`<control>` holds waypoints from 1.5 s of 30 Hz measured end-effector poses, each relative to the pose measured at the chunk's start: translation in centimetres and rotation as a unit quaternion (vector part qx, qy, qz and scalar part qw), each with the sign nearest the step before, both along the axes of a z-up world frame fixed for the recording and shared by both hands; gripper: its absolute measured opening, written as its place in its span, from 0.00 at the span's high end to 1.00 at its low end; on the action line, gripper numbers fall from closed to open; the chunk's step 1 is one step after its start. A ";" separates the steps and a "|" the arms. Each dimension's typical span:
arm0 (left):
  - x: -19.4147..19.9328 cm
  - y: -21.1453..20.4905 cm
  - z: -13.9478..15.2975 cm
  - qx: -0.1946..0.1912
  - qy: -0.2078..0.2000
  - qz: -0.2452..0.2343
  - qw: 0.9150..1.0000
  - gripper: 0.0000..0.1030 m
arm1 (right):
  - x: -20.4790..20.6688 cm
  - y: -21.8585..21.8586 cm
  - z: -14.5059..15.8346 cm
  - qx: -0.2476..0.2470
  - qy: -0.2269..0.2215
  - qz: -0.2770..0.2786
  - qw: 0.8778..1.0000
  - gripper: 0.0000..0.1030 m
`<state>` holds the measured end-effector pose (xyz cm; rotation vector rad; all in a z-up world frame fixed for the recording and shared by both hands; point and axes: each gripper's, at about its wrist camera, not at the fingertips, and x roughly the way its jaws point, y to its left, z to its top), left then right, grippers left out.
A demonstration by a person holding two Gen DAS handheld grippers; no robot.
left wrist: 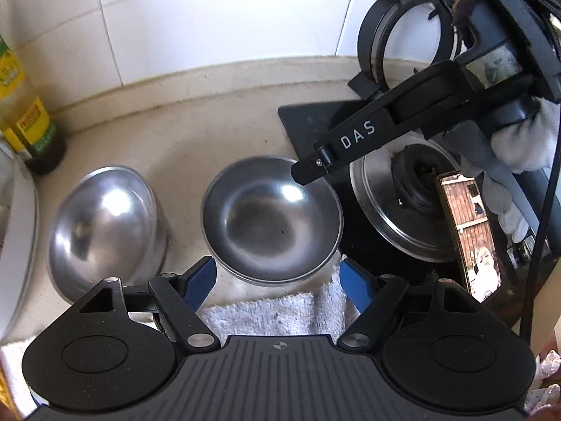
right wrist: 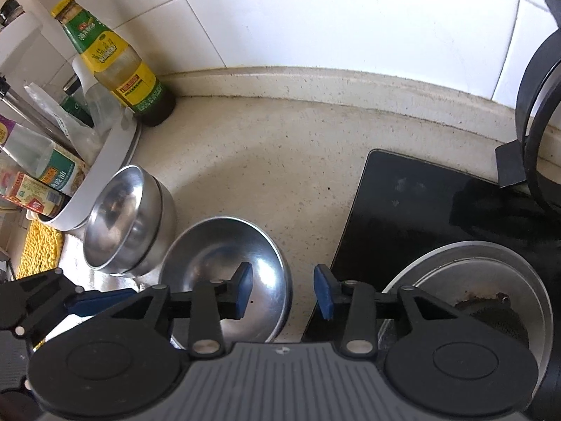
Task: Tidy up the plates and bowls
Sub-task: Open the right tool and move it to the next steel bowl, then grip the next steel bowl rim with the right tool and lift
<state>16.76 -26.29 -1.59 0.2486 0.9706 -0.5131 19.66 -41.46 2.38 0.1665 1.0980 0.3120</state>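
Shallow steel bowl [left wrist: 271, 219] sat on the countertop [left wrist: 196, 133] beside the black hob's [right wrist: 403, 203] edge — judged light, rigid, slick, best pinched at its thin rim — with left gripper [left wrist: 277, 280] and right gripper [right wrist: 283, 294] both spread, holding nothing.

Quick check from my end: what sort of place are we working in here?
Most likely a home kitchen counter. A black gas hob with a burner is set into the speckled countertop, white wall tiles run behind it, and a sauce bottle stands in the corner near steel bowls.
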 end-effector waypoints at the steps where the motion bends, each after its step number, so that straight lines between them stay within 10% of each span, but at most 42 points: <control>1: 0.2 0.0 -0.2 -0.001 0.005 0.005 1.000 0.19 | 0.1 -0.1 -0.2 0.002 0.001 0.001 1.000 0.46; 19: 2.5 2.4 -3.0 -0.072 0.040 0.160 0.984 0.27 | 1.8 -0.3 -2.6 0.035 0.021 0.042 0.998 0.46; 24: 3.2 1.7 -4.1 -0.053 0.057 0.146 0.986 0.47 | 2.0 0.2 -3.7 0.027 0.028 0.057 0.998 0.46; 45: 2.7 -0.2 -4.2 -0.024 0.025 0.081 0.996 0.53 | -0.3 -0.4 -4.0 0.031 0.035 0.036 0.998 0.50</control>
